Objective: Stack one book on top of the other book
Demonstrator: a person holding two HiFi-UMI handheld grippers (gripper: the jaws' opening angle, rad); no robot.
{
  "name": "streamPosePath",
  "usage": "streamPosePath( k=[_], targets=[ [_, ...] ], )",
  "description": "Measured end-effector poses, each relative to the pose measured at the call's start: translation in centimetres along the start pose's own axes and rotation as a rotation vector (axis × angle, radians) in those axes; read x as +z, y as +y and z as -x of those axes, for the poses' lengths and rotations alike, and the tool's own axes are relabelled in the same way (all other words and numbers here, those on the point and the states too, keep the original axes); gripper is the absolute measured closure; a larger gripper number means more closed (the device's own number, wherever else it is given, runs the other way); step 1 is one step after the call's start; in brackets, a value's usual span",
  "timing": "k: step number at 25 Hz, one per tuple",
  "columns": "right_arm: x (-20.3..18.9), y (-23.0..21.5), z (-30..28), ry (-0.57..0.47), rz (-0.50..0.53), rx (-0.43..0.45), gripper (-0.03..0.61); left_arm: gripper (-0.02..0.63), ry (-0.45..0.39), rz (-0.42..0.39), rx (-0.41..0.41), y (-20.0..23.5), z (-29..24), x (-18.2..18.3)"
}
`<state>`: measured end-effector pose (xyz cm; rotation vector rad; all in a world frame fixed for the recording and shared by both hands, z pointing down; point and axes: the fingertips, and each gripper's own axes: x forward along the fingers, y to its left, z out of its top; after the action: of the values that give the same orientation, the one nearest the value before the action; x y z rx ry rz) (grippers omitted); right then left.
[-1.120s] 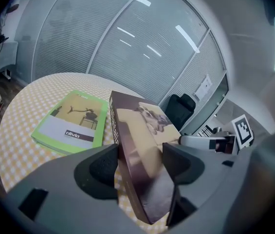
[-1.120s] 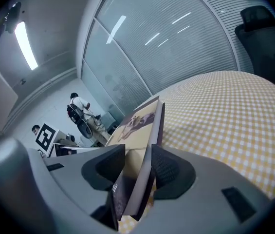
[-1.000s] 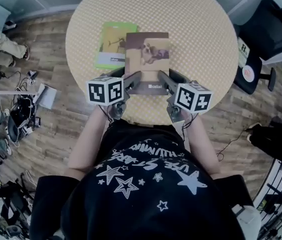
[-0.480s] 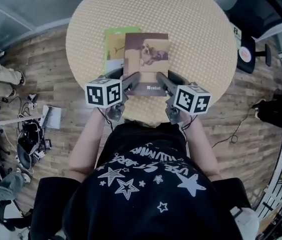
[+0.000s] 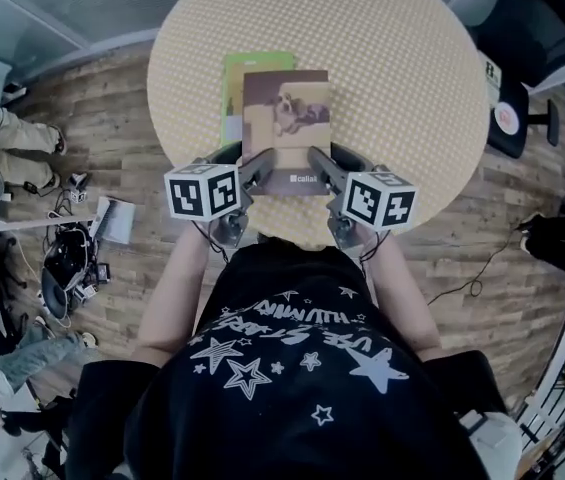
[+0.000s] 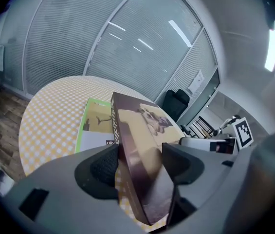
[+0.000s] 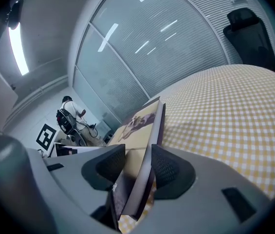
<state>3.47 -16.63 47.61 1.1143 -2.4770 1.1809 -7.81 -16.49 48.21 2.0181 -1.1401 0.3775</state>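
**At the table's near edge, two grippers share one book**

On the wooden floor stands the round table (image 5: 402, 88), covered in a yellow check cloth. Left of its middle, towards the near edge, the green book (image 5: 234, 78) lies flat on the cloth. The brown book (image 5: 285, 128) (a dog is pictured on its cover) overlaps the green book's right side, so that only a strip along the green book's left and far edges shows; whether the two touch cannot be told. The brown book's near end reaches towards the table's near edge. The left gripper (image 5: 252, 168) is clamped on the brown book's near left corner, its pads pressed on cover and underside. The right gripper (image 5: 327, 166) grips the near right corner the same way, with the book's edge between its jaws.
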Motion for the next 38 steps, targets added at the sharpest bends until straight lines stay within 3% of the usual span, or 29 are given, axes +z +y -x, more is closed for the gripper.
streamPosePath(
  k=[5, 11, 22, 28, 38],
  targets=[
    [0.5, -0.1, -0.6, 0.024, 0.018, 0.068, 0.402, 0.33, -0.029, 0.044, 0.072, 0.3, 0.4, 0.0],
    [0.4, 0.5, -1.5, 0.034, 0.021, 0.091, 0.402, 0.331, -0.034, 0.025, 0.092, 0.9, 1.0, 0.4],
    [0.9, 1.8, -6.2, 0.009, -0.004, -0.016, 0.402, 0.331, 0.034, -0.01, 0.002, 6.1, 0.1, 2.7],
    [1.7, 3.1, -10.3, 0.006, -0.005, -0.052, 0.402, 0.331, 0.073, 0.023, -0.034, 10.2, 0.0, 4.0],
    [1.6, 1.4, -13.1, 0.021, -0.017, -0.116, 0.401, 0.331, 0.14, 0.01, -0.061, 12.8, -2.5, 4.2]
  ],
)
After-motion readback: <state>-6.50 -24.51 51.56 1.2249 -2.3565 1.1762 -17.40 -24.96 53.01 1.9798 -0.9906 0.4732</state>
